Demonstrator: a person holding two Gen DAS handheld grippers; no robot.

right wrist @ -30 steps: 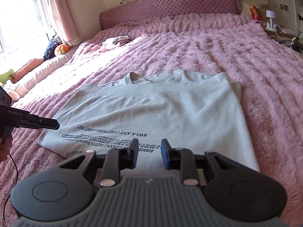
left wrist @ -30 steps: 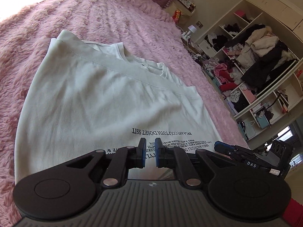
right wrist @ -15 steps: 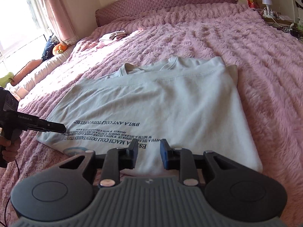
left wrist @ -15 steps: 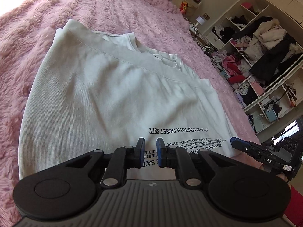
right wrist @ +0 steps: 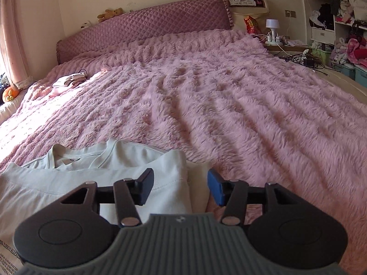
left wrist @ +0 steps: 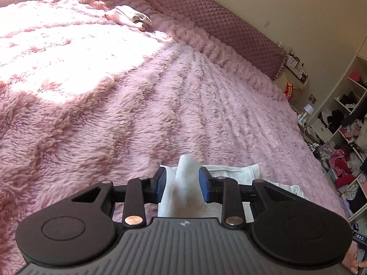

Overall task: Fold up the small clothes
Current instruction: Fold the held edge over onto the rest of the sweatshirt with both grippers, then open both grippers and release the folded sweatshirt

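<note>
Left wrist view: left gripper (left wrist: 182, 184) at lower centre, fingers (left wrist: 160, 184) parted, a raised fold of the white T-shirt (left wrist: 187, 183) standing between them; whether the pads touch the cloth cannot be told. Pink fuzzy blanket (left wrist: 114, 105) fills the frame.

Right wrist view: right gripper (right wrist: 181, 189) at lower centre, fingers wide apart, holding nothing. T-shirt (right wrist: 96, 181) lies at lower left on the blanket (right wrist: 229, 105), its edge between the fingers. Quilted headboard (right wrist: 146, 25) along the top.

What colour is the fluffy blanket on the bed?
Pink: the fluffy blanket shows best in the right wrist view.
</note>
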